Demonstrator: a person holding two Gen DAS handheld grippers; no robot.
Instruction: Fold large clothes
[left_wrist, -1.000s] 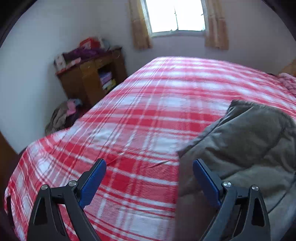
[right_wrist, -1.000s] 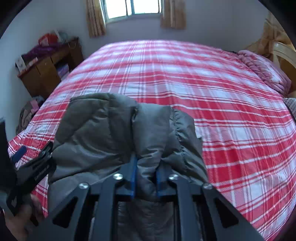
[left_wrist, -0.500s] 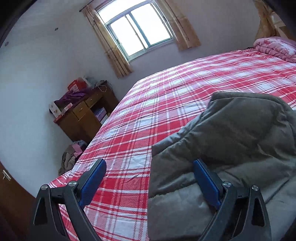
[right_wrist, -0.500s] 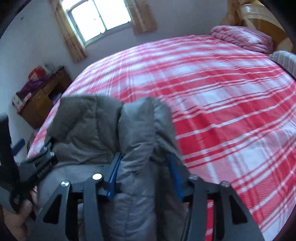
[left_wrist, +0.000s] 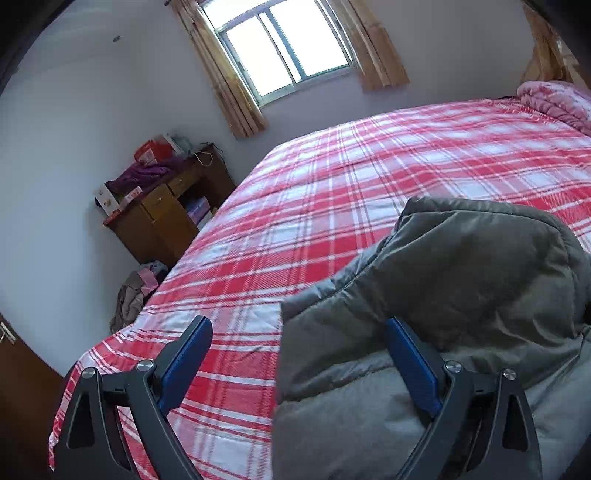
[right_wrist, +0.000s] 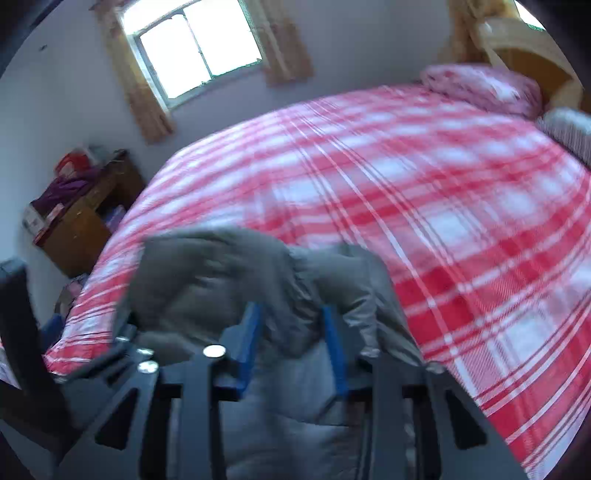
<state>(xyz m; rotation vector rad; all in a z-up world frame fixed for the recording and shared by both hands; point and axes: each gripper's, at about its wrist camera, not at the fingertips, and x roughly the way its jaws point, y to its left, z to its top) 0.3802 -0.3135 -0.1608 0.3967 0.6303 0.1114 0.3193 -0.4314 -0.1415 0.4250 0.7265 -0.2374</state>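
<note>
A grey padded jacket (left_wrist: 461, 295) lies folded in a thick bundle on the red-and-white plaid bed (left_wrist: 332, 192). My left gripper (left_wrist: 295, 354) is open, its fingers straddling the jacket's left edge without gripping it. In the right wrist view the jacket (right_wrist: 229, 280) bulges up in front of my right gripper (right_wrist: 291, 332). The right jaws are parted, with a fold of the jacket lying loosely between the blue pads. The view is blurred.
A wooden desk (left_wrist: 166, 214) with clutter stands at the left wall, with a pile of clothes (left_wrist: 136, 291) on the floor beside it. A pink folded quilt (right_wrist: 484, 88) and a wooden headboard (right_wrist: 524, 48) are at the far right. A window (left_wrist: 284, 48) is in the far wall.
My right gripper has opened and let go of the jacket fold it pinched a second ago. Both views have tilted upward; the left gripper stays open.
</note>
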